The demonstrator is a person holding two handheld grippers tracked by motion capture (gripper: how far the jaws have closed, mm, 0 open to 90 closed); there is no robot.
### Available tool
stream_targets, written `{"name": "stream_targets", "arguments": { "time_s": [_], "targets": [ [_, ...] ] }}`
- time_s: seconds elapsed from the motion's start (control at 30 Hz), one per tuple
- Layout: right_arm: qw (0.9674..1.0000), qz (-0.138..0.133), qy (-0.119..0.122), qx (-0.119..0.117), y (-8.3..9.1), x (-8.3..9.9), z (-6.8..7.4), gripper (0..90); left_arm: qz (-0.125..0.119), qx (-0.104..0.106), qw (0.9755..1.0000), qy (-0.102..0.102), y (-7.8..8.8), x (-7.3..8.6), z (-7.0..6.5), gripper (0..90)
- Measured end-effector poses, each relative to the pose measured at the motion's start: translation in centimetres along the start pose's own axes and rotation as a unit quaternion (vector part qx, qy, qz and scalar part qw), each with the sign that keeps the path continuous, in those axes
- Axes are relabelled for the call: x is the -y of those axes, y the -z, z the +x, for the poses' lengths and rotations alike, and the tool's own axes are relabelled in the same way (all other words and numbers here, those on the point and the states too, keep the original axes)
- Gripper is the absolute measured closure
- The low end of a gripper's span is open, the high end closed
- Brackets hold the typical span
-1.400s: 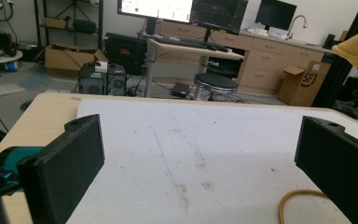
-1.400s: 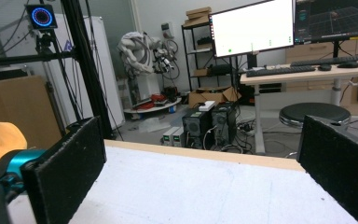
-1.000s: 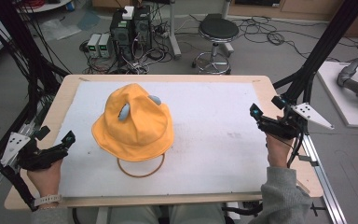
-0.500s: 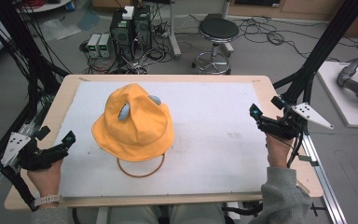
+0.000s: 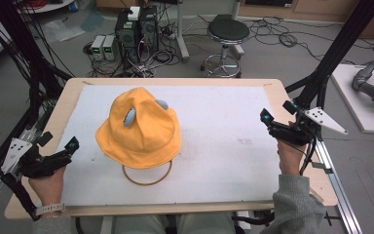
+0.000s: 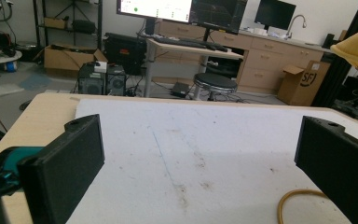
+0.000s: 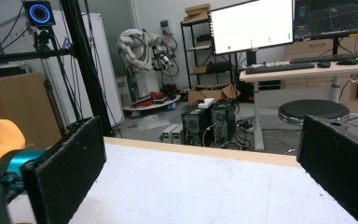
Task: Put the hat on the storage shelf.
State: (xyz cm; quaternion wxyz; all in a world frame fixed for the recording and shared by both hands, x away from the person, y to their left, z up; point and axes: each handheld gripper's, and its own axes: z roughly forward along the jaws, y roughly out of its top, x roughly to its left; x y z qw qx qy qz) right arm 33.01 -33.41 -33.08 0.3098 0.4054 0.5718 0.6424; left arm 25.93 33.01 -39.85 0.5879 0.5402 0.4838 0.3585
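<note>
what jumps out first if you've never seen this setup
The bright orange hat stands raised on the white mat, left of centre, with a tan ring on the mat under its near brim. The left gripper and right gripper sit at the table's two sides, fingers spread wide and holding nothing.

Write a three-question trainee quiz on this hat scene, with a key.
1. True or false: the left tool is shut on the yellow hat.
2. What lies on the white mat partly under the hat's near brim? A) a tan ring B) a spoon C) a black cable
3. Fill in: the right tool hovers near the table's ____ edge, with its jaws apart.

Key:
1. False; it is open and apart from the hat.
2. A, the tan ring.
3. Right.
</note>
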Motion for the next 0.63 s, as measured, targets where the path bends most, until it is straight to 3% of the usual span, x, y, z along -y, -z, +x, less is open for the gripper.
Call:
{"name": "stream_targets", "arguments": {
  "time_s": [0.63],
  "targets": [
    [1.0000,0.003,0.002,-0.002,-0.14,0.05,0.13,0.7,-0.004,-0.003,0.9999,-0.009,0.04,-0.02,-0.13,1.7]
  ]
}}
